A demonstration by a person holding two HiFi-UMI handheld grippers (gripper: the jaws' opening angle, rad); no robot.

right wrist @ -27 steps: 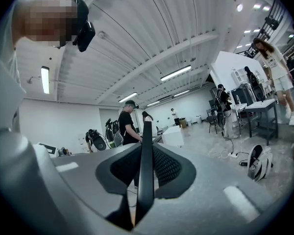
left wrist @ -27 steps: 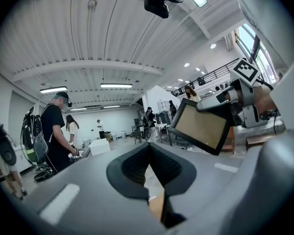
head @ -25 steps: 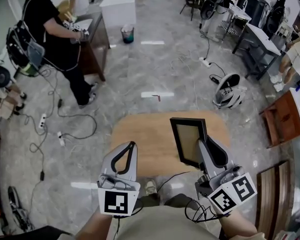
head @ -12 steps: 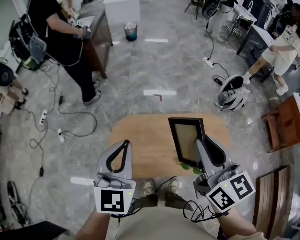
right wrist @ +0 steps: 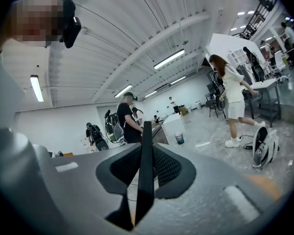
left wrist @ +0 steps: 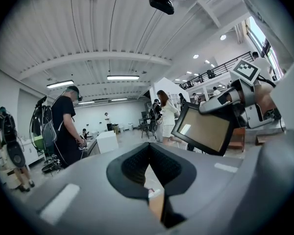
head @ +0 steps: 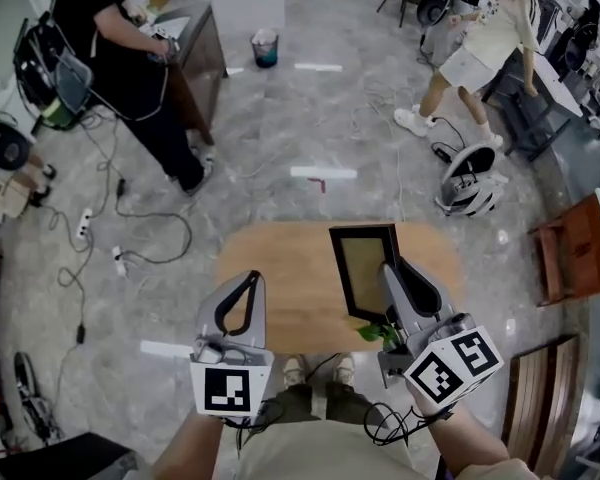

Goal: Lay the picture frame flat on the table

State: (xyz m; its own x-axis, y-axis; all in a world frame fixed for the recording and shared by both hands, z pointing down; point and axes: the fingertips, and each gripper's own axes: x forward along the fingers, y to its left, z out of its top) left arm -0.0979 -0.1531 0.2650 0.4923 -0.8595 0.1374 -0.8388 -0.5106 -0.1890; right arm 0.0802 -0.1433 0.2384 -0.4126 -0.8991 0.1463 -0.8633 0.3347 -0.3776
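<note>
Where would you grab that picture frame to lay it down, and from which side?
Probably the picture frame is best taken on its dark border near the lower right corner, edge-on from the person's side, as the right gripper has it. It is a thin flat panel standing upright over the table, so the jaws pinch across its thickness.

Picture frame lower corner hidden behind right tool (edge-on only in right gripper view, face unseen).
</note>
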